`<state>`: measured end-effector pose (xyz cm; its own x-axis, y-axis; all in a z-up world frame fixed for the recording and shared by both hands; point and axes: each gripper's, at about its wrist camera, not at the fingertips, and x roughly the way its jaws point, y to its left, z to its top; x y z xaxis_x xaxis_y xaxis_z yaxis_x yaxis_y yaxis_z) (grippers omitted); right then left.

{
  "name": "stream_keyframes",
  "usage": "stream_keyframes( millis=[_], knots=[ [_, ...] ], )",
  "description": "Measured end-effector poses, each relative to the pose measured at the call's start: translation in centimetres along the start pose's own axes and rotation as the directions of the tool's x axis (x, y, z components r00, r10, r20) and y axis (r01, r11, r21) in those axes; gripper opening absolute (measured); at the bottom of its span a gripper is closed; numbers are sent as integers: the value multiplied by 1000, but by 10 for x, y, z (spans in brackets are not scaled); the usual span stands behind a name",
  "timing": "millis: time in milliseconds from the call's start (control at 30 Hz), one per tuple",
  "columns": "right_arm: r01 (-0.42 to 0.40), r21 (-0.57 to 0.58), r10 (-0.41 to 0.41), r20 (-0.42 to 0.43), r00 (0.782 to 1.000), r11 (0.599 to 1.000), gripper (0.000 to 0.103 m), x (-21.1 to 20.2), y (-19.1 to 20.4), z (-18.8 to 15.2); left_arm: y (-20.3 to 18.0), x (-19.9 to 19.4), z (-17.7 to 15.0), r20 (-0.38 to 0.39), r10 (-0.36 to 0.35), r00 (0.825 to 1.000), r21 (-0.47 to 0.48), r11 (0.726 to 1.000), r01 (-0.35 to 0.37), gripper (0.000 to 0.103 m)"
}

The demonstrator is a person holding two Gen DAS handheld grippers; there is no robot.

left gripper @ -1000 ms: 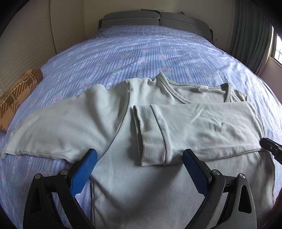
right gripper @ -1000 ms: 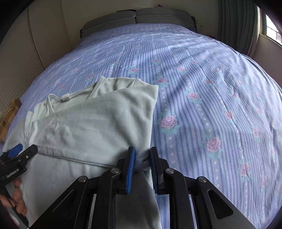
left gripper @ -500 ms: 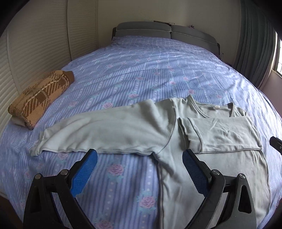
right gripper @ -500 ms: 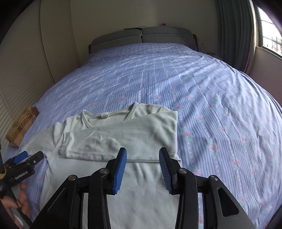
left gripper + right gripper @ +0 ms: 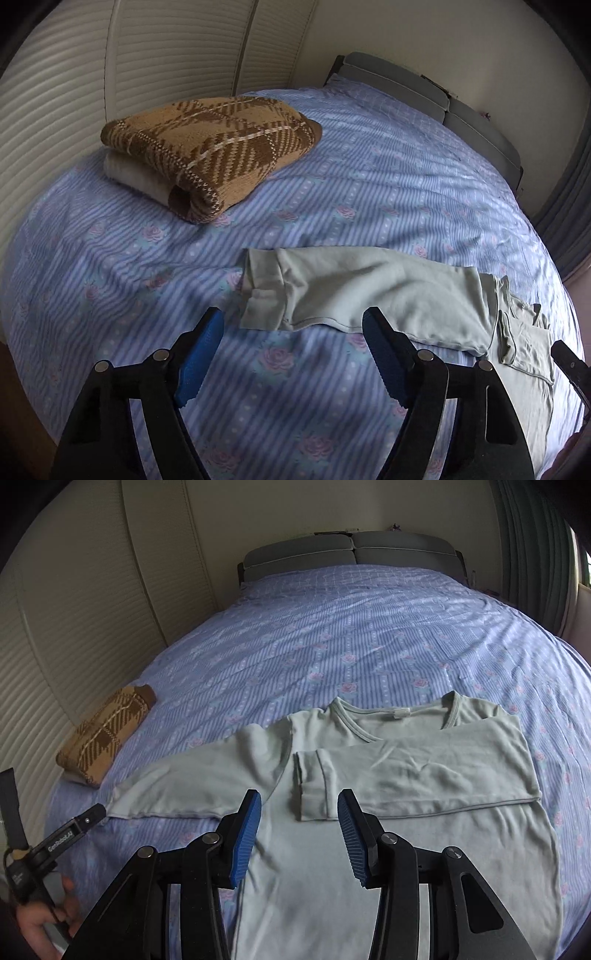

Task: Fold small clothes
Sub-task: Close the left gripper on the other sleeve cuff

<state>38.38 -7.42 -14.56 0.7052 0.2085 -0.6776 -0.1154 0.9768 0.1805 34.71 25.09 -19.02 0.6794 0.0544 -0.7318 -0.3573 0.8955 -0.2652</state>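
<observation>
A pale green long-sleeved shirt (image 5: 314, 867) lies flat on the bed, neck away from me. Its right sleeve (image 5: 406, 775) is folded across the chest, and the other sleeve (image 5: 351, 291) stretches out to the left. My left gripper (image 5: 293, 317) hovers just short of that sleeve's cuff (image 5: 262, 302); its jaws are closing and the pads touch no cloth. In the right wrist view its tip (image 5: 92, 812) sits beside the cuff. My right gripper (image 5: 298, 801) hangs above the shirt's middle near the folded cuff (image 5: 310, 782), jaws opening with nothing between them.
A folded brown plaid knit (image 5: 210, 147) rests on a pale folded piece at the bed's left side. The striped, rose-printed blue sheet (image 5: 369, 646) covers the bed. Louvred doors (image 5: 74, 92) stand on the left, a grey headboard (image 5: 351, 554) at the back, curtains (image 5: 535, 554) at right.
The right gripper let go of the shirt's folded edge, opened and drew back and up. The left gripper swept left along the outstretched sleeve to its cuff, and its jaws narrowed.
</observation>
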Motion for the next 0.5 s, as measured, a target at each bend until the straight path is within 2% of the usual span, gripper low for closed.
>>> stream_keyframes(
  millis=[133, 333, 500],
  knots=[
    [-19, -36, 19, -4, 1000, 999, 44, 8, 32, 1, 23, 17, 6, -15, -63, 998, -54, 997, 62, 56],
    [-16, -75, 15, -15, 1000, 997, 44, 18, 54, -1, 42, 39, 14, -31, -151, 988, -116, 982, 147, 46],
    [-6, -82, 4, -29, 1000, 997, 44, 26, 60, -3, 50, 56, 15, -61, -217, 974, -156, 966, 206, 46]
  ],
)
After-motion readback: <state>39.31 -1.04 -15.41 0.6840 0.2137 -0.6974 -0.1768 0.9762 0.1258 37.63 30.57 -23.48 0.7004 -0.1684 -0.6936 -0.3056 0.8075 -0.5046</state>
